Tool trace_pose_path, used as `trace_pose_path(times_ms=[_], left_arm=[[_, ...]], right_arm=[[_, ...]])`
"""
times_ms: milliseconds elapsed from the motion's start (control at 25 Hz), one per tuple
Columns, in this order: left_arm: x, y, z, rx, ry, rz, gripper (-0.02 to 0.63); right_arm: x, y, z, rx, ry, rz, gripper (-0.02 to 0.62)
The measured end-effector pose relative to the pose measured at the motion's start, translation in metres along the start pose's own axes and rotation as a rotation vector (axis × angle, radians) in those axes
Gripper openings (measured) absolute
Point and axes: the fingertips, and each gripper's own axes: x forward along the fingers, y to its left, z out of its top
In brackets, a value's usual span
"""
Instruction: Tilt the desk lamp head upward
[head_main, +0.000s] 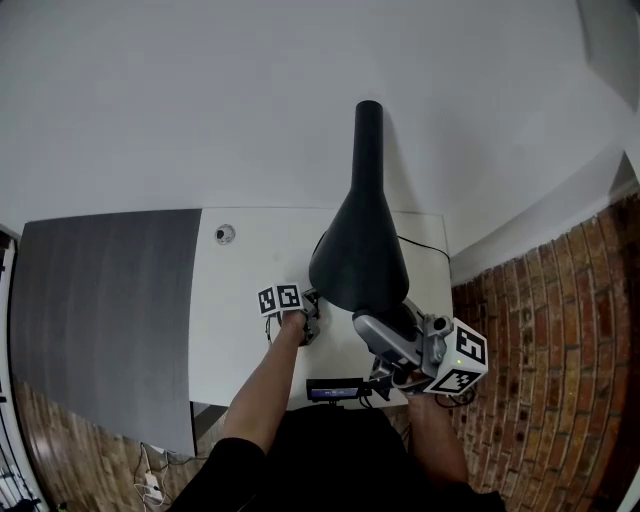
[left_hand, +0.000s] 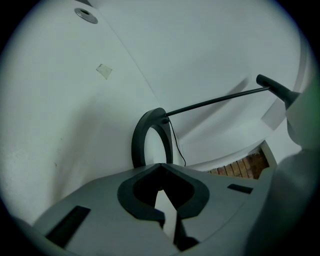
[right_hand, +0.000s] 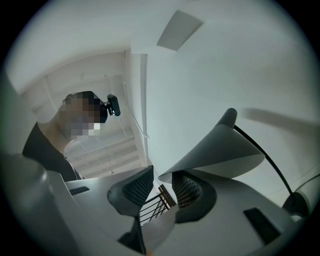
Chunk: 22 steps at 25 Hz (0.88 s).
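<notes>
The black desk lamp head (head_main: 360, 250) hangs over the white desk (head_main: 250, 310), seen from above with its neck pointing away. In the right gripper view its shade (right_hand: 220, 147) looks grey, and the rim's edge reaches in between the jaws. My right gripper (right_hand: 160, 185) points upward with its pads apart; the shade rim lies against the right-hand pad (right_hand: 186, 189). In the head view the right gripper (head_main: 378, 328) sits under the shade's near rim. My left gripper (left_hand: 161, 167) is shut, its tips at the lamp's ring base (left_hand: 142, 140); it shows beside the lamp (head_main: 308, 325).
A thin lamp arm (left_hand: 215, 102) and cord (left_hand: 176, 145) run from the ring base. A dark grey panel (head_main: 110, 300) adjoins the desk on the left. A round grommet (head_main: 225, 234) sits at the desk's back. Brick floor (head_main: 540, 350) lies to the right. A small dark device (head_main: 335, 390) lies at the front edge.
</notes>
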Motion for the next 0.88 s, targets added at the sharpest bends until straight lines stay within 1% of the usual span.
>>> trace_pose_path(times_ms=[400, 880], left_arm=[[0.000, 0.000, -0.001, 0.013, -0.001, 0.008, 0.012], [0.001, 0.000, -0.002, 0.019, 0.003, 0.016, 0.012]], right_arm=[[0.009, 0.013, 0.018, -0.034, -0.026, 0.025, 0.114], [0.015, 0.019, 0.032, -0.050, -0.054, 0.029, 0.114]])
